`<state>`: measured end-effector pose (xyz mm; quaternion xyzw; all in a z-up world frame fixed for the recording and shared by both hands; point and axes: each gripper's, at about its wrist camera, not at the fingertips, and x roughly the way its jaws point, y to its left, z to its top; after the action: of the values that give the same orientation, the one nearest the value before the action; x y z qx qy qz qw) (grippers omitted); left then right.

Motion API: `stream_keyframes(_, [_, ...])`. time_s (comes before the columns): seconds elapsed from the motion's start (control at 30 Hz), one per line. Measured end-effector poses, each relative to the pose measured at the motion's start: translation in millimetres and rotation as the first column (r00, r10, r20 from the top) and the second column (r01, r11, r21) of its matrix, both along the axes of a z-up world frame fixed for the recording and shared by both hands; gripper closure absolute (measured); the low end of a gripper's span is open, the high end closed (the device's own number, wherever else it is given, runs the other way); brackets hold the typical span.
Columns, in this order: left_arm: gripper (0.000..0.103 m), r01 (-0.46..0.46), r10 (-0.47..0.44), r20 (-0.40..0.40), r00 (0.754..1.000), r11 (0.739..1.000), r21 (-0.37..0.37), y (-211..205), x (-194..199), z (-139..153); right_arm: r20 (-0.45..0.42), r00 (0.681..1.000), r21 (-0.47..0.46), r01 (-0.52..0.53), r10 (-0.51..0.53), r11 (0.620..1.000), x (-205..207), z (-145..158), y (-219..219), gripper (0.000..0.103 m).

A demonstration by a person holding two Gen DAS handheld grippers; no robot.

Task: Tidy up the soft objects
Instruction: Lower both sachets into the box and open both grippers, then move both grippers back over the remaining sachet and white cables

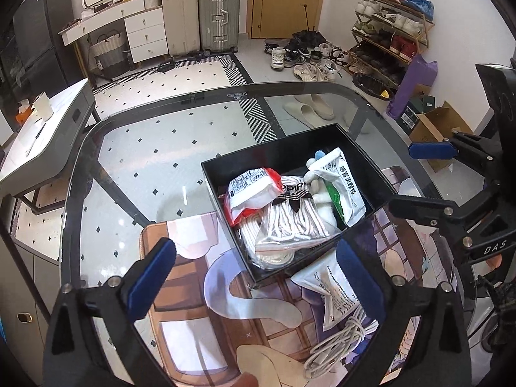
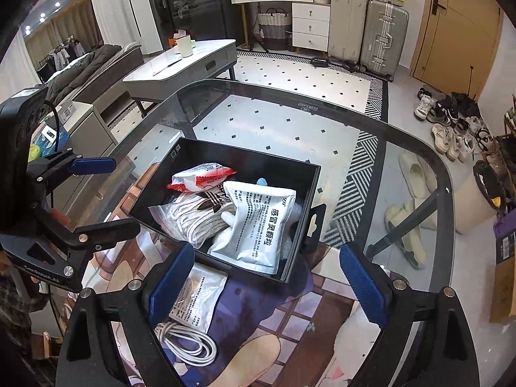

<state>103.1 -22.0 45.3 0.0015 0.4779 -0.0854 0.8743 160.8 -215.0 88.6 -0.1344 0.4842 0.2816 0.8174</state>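
Observation:
A black box [image 1: 371, 164] [image 2: 309, 213] stands on the glass table and holds a red-and-white packet [image 1: 248, 190] [image 2: 200, 175], a clear bag of white socks [image 1: 290, 222] [image 2: 187, 216], a white medicine pouch [image 1: 343, 183] [image 2: 261, 222] and a white plush toy [image 1: 317, 190]. Outside the box, on the mat, lie a white sachet [image 1: 335, 293] [image 2: 196, 300] and a coiled white cable [image 1: 338, 338] [image 2: 190, 343]. My left gripper [image 1: 254, 277] [image 2: 93, 193] is open and empty, near the box's front. My right gripper [image 2: 267, 283] [image 1: 416, 177] is open and empty, just before the box.
A printed mat [image 1: 193, 322] [image 2: 306, 322] covers the near part of the glass table [image 1: 145, 148] [image 2: 403, 167]. A white side table [image 1: 42, 135] [image 2: 180, 67] stands to the left. Suitcases [image 1: 219, 16], shoes [image 1: 306, 61] and slippers [image 2: 416, 174] lie on the floor beyond.

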Motion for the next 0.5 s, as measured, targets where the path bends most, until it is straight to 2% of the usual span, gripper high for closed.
stream_keyframes(0.5, [0.000, 0.028, -0.028, -0.022, 0.999, 1.000, -0.008, -5.4, -32.7, -17.9, -0.035, 0.999, -0.004, 0.032, -0.032, 0.999, -22.6, -20.1, -16.2, 0.006])
